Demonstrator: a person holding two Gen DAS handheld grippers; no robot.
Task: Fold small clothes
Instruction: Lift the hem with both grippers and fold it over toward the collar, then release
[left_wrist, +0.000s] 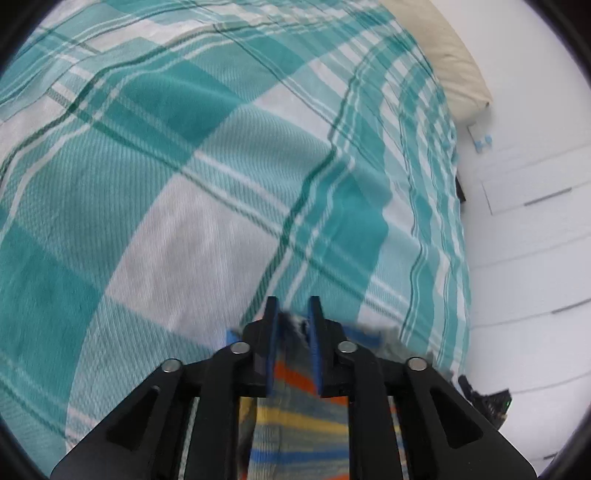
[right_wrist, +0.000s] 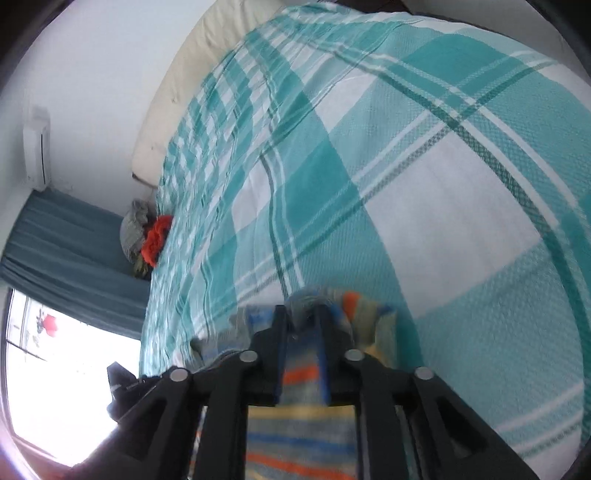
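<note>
- The bed takes up most of both views, covered by a teal and white checked bedspread (left_wrist: 229, 177) (right_wrist: 424, 177).
- The left gripper (left_wrist: 293, 314) hangs over the bedspread, near the side of the bed that faces the white cupboard.
- Its jaws stand narrow, only a small gap between the blue pads (left_wrist: 317, 332).
- A small striped garment (left_wrist: 295, 424) in grey, blue, yellow and orange lies in that gap and runs back beneath the gripper; its edge bunches up at the fingertips.
- The frame is blurred there, so I cannot tell whether the pads press on the cloth or merely straddle it.
- The right gripper (right_wrist: 301, 317) is over the bedspread too, near the side of the bed that faces the window.
- Its jaws are likewise narrow, with the same striped garment (right_wrist: 301, 435) between them and folds of it heaped up just past the fingertips.
- Again blur hides whether the pads truly pinch the cloth.
- A cream pillow (left_wrist: 454, 62) (right_wrist: 192, 77) lies at the head of the bed, touching the far edge of the bedspread.
- Beside the bed, next to the window, sits a grey bundle with a red flower (right_wrist: 157, 240), with a teal curtain (right_wrist: 70, 251) behind it.
- White cupboard drawers (left_wrist: 535, 199) stand just beside the bed on the other side.
</note>
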